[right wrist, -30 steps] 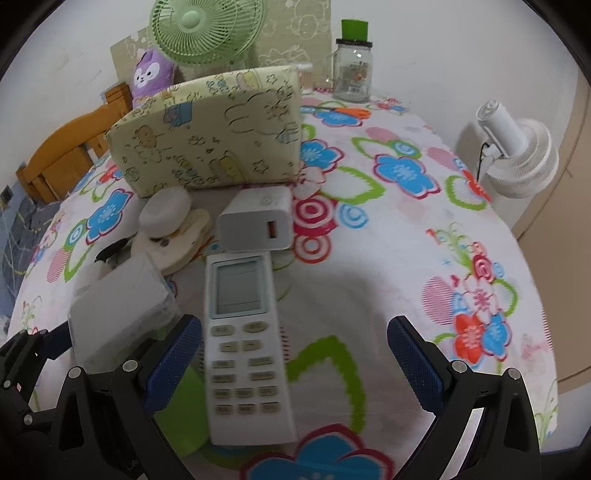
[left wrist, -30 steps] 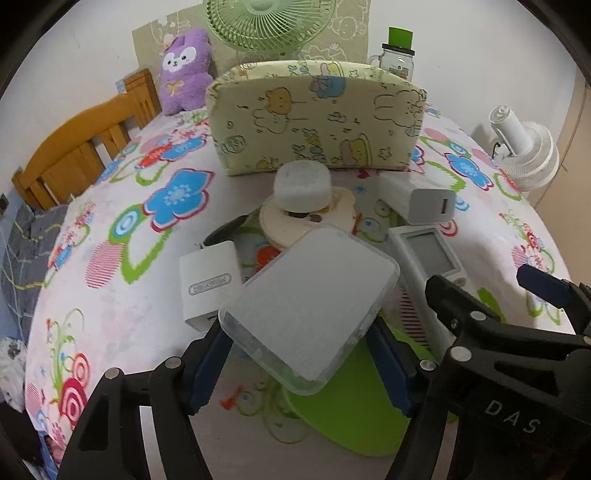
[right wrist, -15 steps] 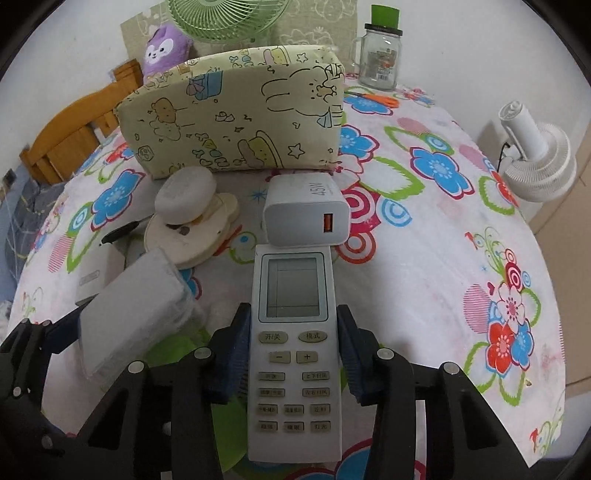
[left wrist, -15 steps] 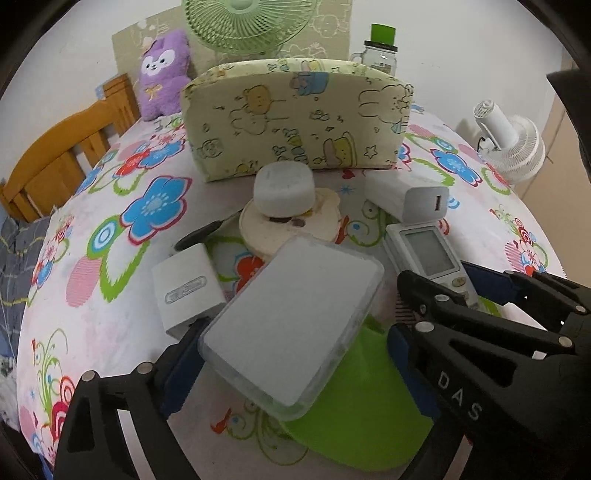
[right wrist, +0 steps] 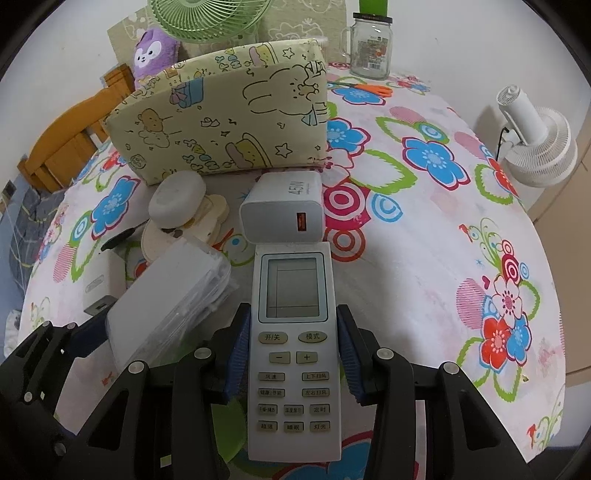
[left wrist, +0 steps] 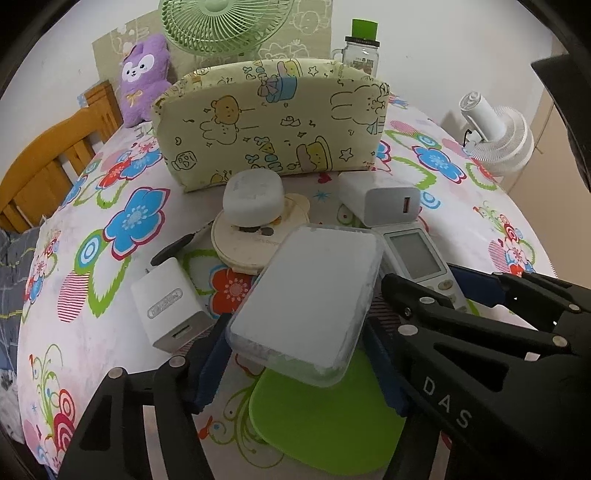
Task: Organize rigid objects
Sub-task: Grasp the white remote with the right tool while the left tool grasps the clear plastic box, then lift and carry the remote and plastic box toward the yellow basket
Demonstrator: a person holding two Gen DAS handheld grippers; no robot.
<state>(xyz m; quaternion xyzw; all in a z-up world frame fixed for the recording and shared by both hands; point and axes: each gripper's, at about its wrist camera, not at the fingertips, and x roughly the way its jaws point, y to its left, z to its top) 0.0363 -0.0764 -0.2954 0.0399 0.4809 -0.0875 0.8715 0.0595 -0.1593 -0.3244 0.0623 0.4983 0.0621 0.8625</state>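
Note:
A translucent plastic box [left wrist: 310, 291] hangs tilted over a green lid [left wrist: 325, 417]. My left gripper [left wrist: 299, 362] has its blue pads against the box's two sides, and its jaws are closing on it. The white remote control [right wrist: 291, 332] lies just right of the box, its screen end pointing at a white 45W charger [right wrist: 284, 210]. My right gripper [right wrist: 293, 354] is shut on the remote's sides just above the buttons. A smaller white charger [left wrist: 166, 302] sits left of the box. Behind it a white oval case [left wrist: 255, 199] rests on a cream disc.
A yellow cartoon-print pouch [left wrist: 269, 122] stands across the back of the flowered tablecloth [right wrist: 424, 258]. Behind it are a green fan [left wrist: 225, 26], a purple plush [left wrist: 142, 77] and a glass jar [right wrist: 369, 48], with orange scissors [right wrist: 373, 88] beside the jar. A white fan [right wrist: 535, 144] and a wooden chair [left wrist: 48, 166] flank the table.
My right gripper moved over the remote and went from wide open to shut on it. My left gripper's jaws widened off the box, then closed back onto its sides.

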